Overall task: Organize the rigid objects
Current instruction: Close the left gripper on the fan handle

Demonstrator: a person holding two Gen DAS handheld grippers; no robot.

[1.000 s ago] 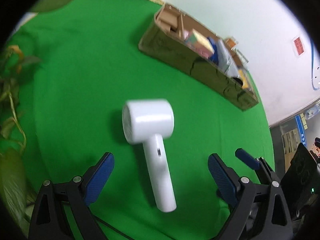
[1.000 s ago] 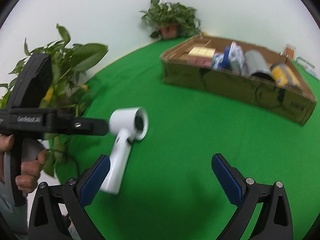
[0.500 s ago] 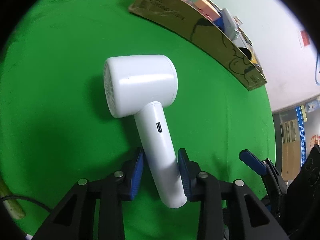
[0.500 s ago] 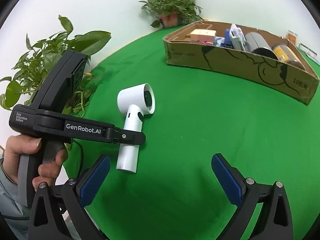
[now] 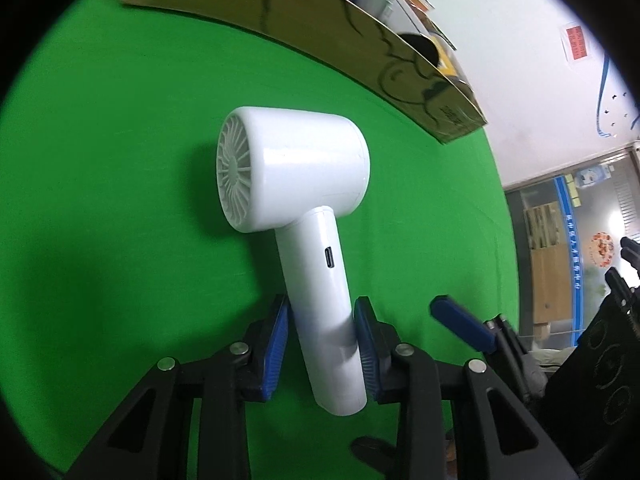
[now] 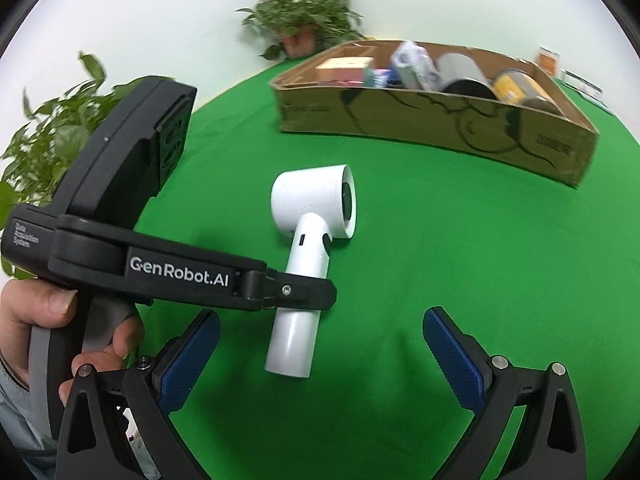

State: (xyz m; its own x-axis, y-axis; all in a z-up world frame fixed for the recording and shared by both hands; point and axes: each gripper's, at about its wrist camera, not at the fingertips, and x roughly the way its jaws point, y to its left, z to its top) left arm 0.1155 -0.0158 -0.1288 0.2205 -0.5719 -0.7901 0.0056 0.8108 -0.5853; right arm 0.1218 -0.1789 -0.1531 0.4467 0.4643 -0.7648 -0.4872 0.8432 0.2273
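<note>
White hair dryer [image 5: 308, 216]: lies on the green counter [image 5: 100, 160], outside the cardboard box [image 6: 436, 120].
Left gripper [image 5: 322, 344]: jaws clamped on its handle.
Right gripper [image 6: 320, 356]: jaws wide, empty.
Left to do: lift, box it.

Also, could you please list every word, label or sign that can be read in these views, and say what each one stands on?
"GenRobot.AI": white lettering on the side of the left gripper.
"Data Acquisition System": small print on the same gripper's body, only just readable.
Print on the cardboard box: too blurred to read.
Red sign on the wall: too small to read.
Blue strips and posters in the background: unreadable.
</note>
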